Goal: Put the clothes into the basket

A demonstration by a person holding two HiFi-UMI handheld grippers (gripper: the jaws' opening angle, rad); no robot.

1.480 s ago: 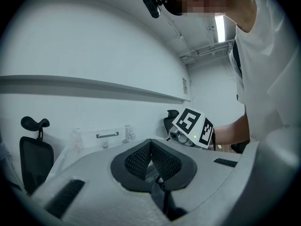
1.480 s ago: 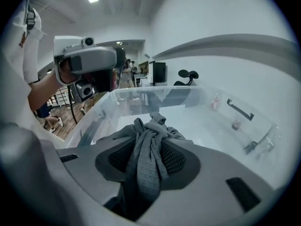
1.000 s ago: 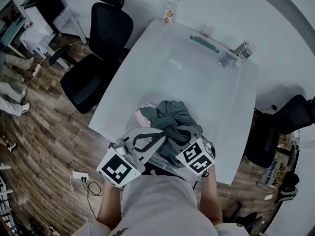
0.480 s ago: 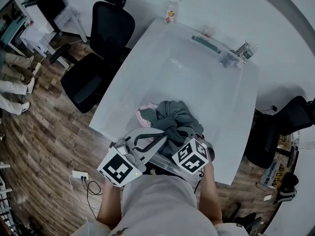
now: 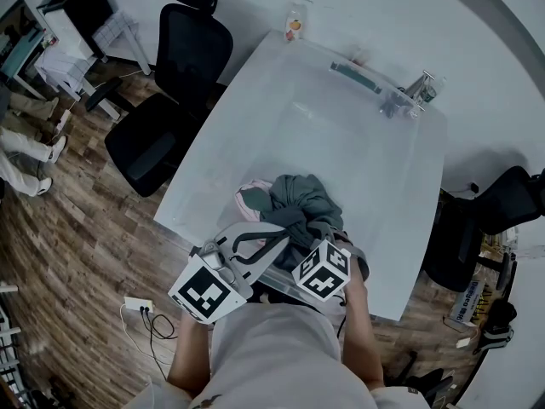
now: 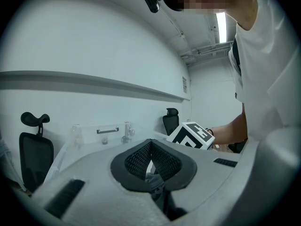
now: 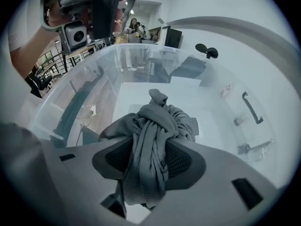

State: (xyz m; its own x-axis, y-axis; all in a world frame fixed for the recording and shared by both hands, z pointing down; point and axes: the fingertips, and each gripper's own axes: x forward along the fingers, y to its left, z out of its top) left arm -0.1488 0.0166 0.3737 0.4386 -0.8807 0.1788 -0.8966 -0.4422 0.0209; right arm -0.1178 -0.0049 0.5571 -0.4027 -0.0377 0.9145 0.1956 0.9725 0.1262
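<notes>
A pile of grey clothes (image 5: 300, 201) with a pink piece (image 5: 249, 198) lies in a clear plastic basket (image 5: 274, 281) at the near edge of the white table (image 5: 341, 143). My right gripper (image 5: 322, 233) points steeply down into the basket. A bunched grey garment (image 7: 155, 126) fills the space between its pads, and its jaws have just been opening. The basket's clear wall (image 7: 94, 74) rings this view. My left gripper (image 5: 274, 239) sits at the basket's near left side, its tips together (image 6: 150, 147), apparently pinching the rim. The right gripper's marker cube (image 6: 192, 135) shows beside it.
Black office chairs stand left of the table (image 5: 183, 66) and at its right (image 5: 511, 198). A small bottle (image 5: 294, 20), a handle-like bar (image 5: 353, 73) and a metal fitting (image 5: 404, 92) sit along the far edge. A power strip (image 5: 140, 307) lies on the wooden floor.
My right gripper has sunk toward the basket and tipped further down with the grey garment. My left gripper has stayed in place.
</notes>
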